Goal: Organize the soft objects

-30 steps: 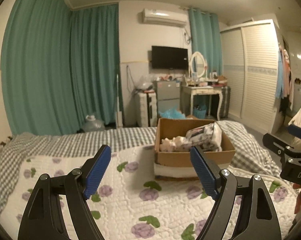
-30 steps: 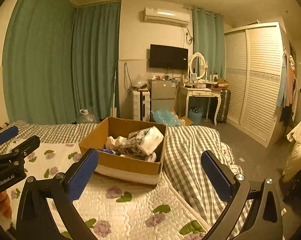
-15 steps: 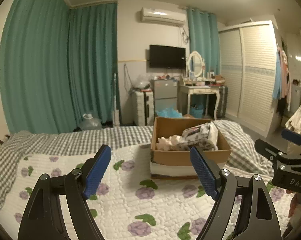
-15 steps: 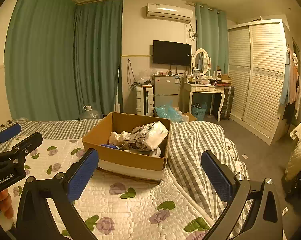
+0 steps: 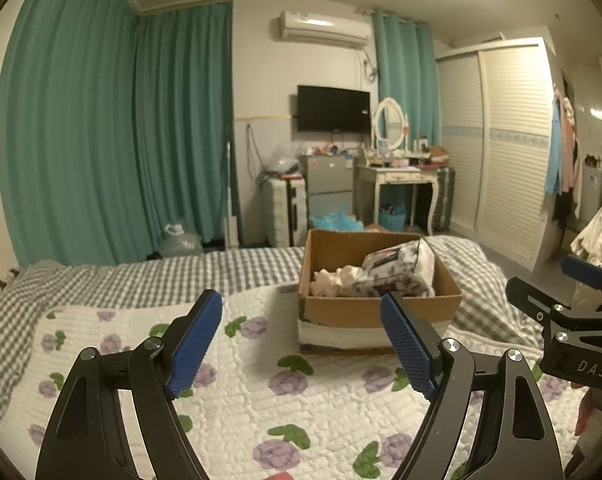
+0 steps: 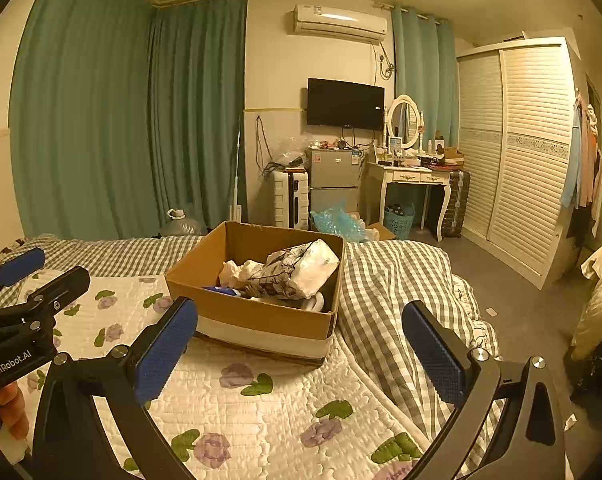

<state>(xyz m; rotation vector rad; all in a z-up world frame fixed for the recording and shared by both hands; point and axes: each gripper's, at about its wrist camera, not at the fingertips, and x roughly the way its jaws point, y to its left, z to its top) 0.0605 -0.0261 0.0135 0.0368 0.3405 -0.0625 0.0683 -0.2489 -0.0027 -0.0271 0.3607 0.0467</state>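
bedroom, floral quilt [image 5: 325, 400] across lower frame. cardboard box [image 5: 377, 308] sits center on it, soft items [image 6: 297, 268] piled inside. left gripper [image 5: 301, 344] and right gripper [image 6: 299, 350] both spread wide, holding nothing.

Teal curtains [image 6: 141, 120] hang behind the quilted floral bedspread [image 6: 269, 408], while a wall television [image 6: 345, 103], air conditioner [image 6: 339, 24], dressing table [image 6: 415, 178] (oval mirror on top) and slatted wardrobe [image 6: 521, 152] line the room.

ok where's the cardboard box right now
The cardboard box sits on the bed, at the far edge of the floral quilt where the checked blanket begins; it is centre in the right wrist view, centre-right in the left wrist view.
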